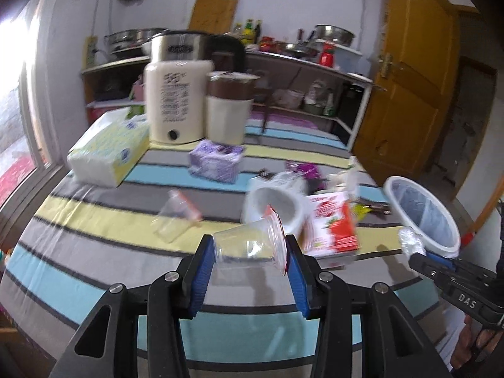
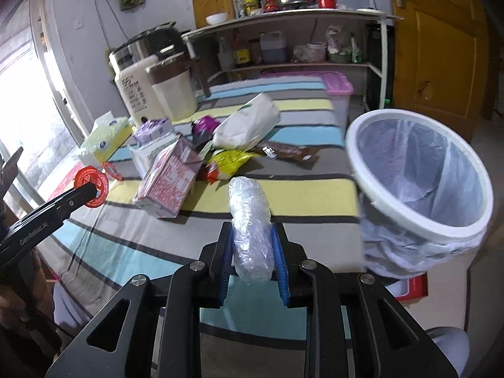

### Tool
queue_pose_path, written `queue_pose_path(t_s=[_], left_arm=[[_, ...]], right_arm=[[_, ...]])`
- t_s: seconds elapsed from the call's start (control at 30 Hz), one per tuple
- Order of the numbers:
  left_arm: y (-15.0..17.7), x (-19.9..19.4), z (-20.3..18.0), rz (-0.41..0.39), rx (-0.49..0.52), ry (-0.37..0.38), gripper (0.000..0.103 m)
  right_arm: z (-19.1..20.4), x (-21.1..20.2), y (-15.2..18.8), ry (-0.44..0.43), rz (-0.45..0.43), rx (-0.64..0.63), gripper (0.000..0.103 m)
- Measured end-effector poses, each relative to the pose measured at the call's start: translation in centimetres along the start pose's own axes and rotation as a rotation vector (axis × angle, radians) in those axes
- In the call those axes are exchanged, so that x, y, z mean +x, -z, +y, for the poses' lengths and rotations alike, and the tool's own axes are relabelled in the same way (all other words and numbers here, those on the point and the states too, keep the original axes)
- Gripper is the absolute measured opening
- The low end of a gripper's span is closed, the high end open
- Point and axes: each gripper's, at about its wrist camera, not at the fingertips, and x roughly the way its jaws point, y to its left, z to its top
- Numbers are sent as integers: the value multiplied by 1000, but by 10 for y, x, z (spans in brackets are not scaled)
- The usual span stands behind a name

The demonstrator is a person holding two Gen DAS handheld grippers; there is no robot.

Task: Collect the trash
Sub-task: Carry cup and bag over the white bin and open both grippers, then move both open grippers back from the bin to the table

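The left gripper (image 1: 249, 252) squeezed a clear plastic cup (image 1: 249, 245) lying sideways between its blue pads, with a red lid flap hanging by the right pad. The right gripper (image 2: 252, 252) was shut on a crumpled clear plastic roll (image 2: 250, 230) that stuck out past its fingertips. Both pieces of trash were up off the striped counter (image 1: 94, 220).

The white bin (image 2: 422, 176) with its plastic liner hung just to the right of the right gripper, tipped so its mouth faced back. It was well off to the right of the left gripper.

Things could go wrong from here. The cup was thin and slippery, so a hard squeeze might crush it or make it pop out. The roll was held low down, so it could tip and slide free. The two grippers were close, so they might bump on the way to the bin.

More trash lay ahead of the grippers: another clear cup (image 1: 176, 217), a red and white carton (image 1: 334, 223), a yellow wrapper (image 2: 226, 163) and a white bag (image 2: 249, 123). Farther off stood a tissue pack (image 1: 107, 148) and a cream jug (image 1: 176, 100). Nothing stood between the right gripper and the bin.
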Motion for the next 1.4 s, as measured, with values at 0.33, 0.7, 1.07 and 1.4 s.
queue_pose_path(t_s=[0.33, 0.7, 1.07, 1.4], left_arm=[[-25, 9, -83, -11, 125, 179, 45], [-36, 55, -183, 47, 249, 364, 45], [-34, 105, -246, 136, 313, 478, 45], [-29, 130, -258, 191, 303, 498, 48]], right_arm=[[-60, -24, -8, 88, -60, 83, 25], [-132, -31, -12, 206, -59, 173, 25], [-167, -23, -17, 241, -37, 209, 26], [-179, -18, -16, 236, -26, 235, 37]])
